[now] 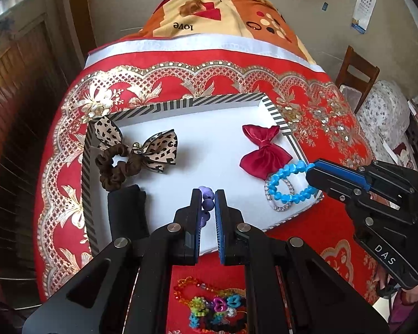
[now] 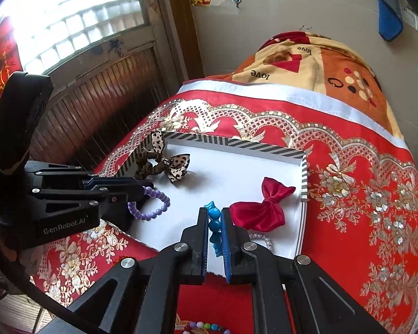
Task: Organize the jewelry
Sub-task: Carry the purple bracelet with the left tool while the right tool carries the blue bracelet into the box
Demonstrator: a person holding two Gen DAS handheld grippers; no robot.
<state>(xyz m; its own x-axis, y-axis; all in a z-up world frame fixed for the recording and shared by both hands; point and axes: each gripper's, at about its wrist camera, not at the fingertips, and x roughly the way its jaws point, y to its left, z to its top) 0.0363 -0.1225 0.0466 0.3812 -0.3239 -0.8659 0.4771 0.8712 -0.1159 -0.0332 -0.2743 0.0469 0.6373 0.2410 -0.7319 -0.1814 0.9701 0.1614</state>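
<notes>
Near pile: heap of multicoloured bead bracelets [image 1: 209, 303] on the red cloth at bottom centre of the left wrist view, below the gripper frame; a few beads also at the bottom edge of the right wrist view.
Left gripper [image 1: 208, 194]: pinched together on a purple bead bracelet [image 2: 150, 203]; loop hanging over the lower left part of the tray in the right wrist view.
Right gripper [image 2: 215, 211]: clamped on a blue bead bracelet [image 1: 289, 183]; loop over the tray's lower right corner in the left wrist view.
Under the blue loop: clear rhinestone ring-shaped piece [image 1: 280, 203], lying on the tray floor.
Tray [image 1: 197, 105]: shallow, white inside, black-and-white striped rim, centre of both views.
Black item [image 1: 126, 208]: dark soft-looking block at the tray's lower left, just left of the left gripper's fingers; kind hard to tell.
Red satin bow [image 1: 263, 153]: right side of the tray, just above the blue bracelet.
Leopard-print bow scrunchie [image 1: 136, 153]: left side of the tray, brown scrunchie ring joined to the bows, one bow lapping the striped rim.
Tablecloth [image 1: 320, 111]: red with gold floral and lattice border.
Far end: orange blanket [image 1: 223, 14] printed "love", against the wall at top centre.
</notes>
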